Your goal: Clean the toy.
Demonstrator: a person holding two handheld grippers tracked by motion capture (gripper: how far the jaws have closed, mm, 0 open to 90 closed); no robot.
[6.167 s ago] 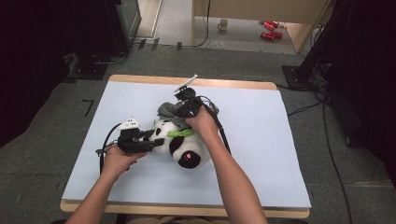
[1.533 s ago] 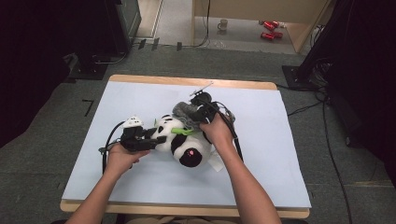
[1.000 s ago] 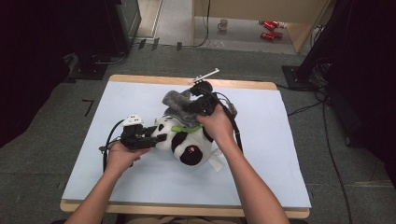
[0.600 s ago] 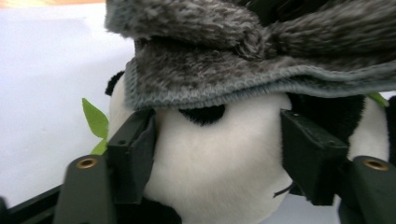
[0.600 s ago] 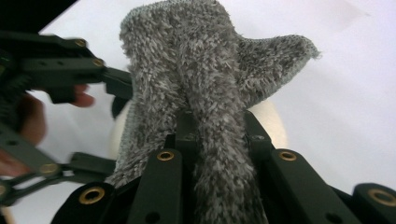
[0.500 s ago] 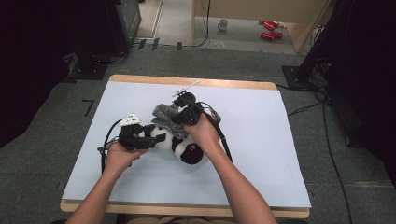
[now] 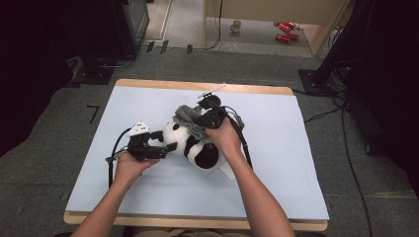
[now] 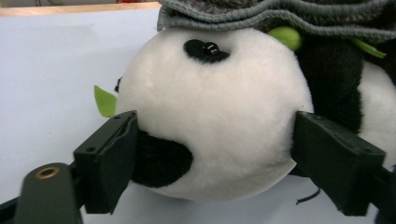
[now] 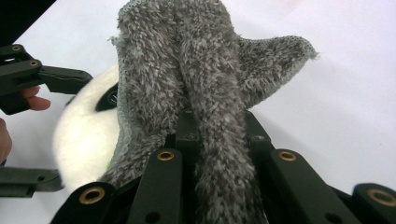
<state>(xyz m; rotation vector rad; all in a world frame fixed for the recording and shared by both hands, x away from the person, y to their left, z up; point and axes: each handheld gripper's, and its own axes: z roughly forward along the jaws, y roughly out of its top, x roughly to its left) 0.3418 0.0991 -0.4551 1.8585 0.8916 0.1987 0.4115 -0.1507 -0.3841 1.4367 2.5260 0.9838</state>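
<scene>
A black and white panda plush [image 7: 193, 148] lies on its side on the pale blue mat [image 7: 296, 148]. Its head [image 8: 210, 116] sits between the jaws of my left gripper [image 7: 167, 144], which have just been opening and now stand wide at either side of it. A grey fuzzy cloth [image 7: 187, 118] drapes over the top of the head [image 9: 79, 140]. My right gripper [image 7: 200, 120] is shut on a fold of that cloth [image 9: 187, 70], just behind the panda. The same cloth [image 8: 280, 14] caps the head in the left gripper view, where the left gripper [image 8: 212, 135] frames it.
A white tag or sheet [image 7: 228, 171] pokes out under the panda's body. Black cables trail from both grippers across the mat. The wooden table edge [image 7: 197, 85] runs along the far side, with a mug [image 7: 237, 24] on the floor beyond.
The right hand has come down with the grey cloth, laying it onto the panda's head. The left gripper's jaws have spread wider around the head; the left hand stayed put.
</scene>
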